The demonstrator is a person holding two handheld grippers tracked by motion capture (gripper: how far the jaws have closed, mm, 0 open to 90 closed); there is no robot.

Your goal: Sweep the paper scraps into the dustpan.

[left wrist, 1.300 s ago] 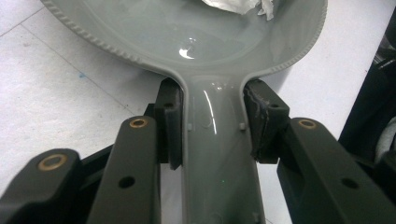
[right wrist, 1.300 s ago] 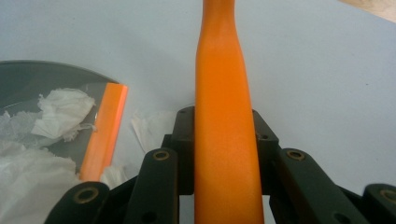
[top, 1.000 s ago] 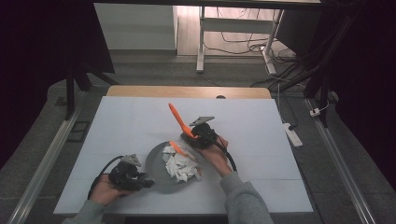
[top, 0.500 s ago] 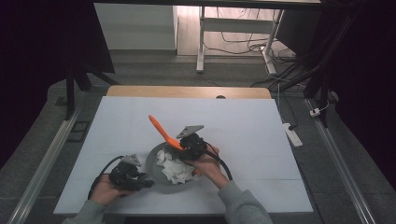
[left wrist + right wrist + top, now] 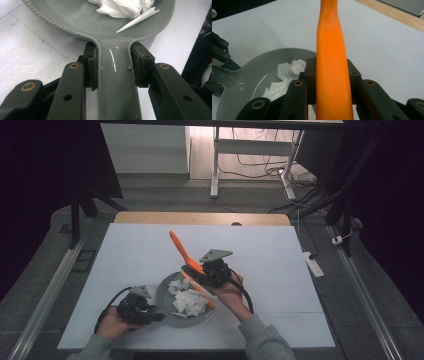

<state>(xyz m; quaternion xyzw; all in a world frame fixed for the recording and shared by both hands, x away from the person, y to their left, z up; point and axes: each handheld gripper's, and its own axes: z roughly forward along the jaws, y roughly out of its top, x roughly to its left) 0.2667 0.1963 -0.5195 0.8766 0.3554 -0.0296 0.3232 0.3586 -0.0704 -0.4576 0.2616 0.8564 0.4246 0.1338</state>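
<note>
A grey pan (image 5: 167, 292) lies on the white table near its front edge, with several torn white paper pieces (image 5: 191, 301) in it. My left gripper (image 5: 146, 313) is shut on the pan's handle (image 5: 116, 85), its pads pressed on both sides of the neck; the paper (image 5: 125, 7) sits just beyond. My right gripper (image 5: 212, 272) hovers over the pan's right side, shut on an orange spatula (image 5: 181, 251). The handle (image 5: 332, 57) slants up and away to the left, and its lower end reaches down over the paper (image 5: 284, 73) in the pan (image 5: 244, 82).
The white tabletop (image 5: 280, 255) stretches wide behind and to the right of the pan, ending in a wooden strip (image 5: 200, 218) at the back. Cables trail from both grippers. A power strip (image 5: 312, 263) lies off the table's right edge.
My right gripper carried the spatula left and nearer over the pan, then lifted a little, and the spatula's lower end now hangs over the paper. The left gripper and pan stayed put.
</note>
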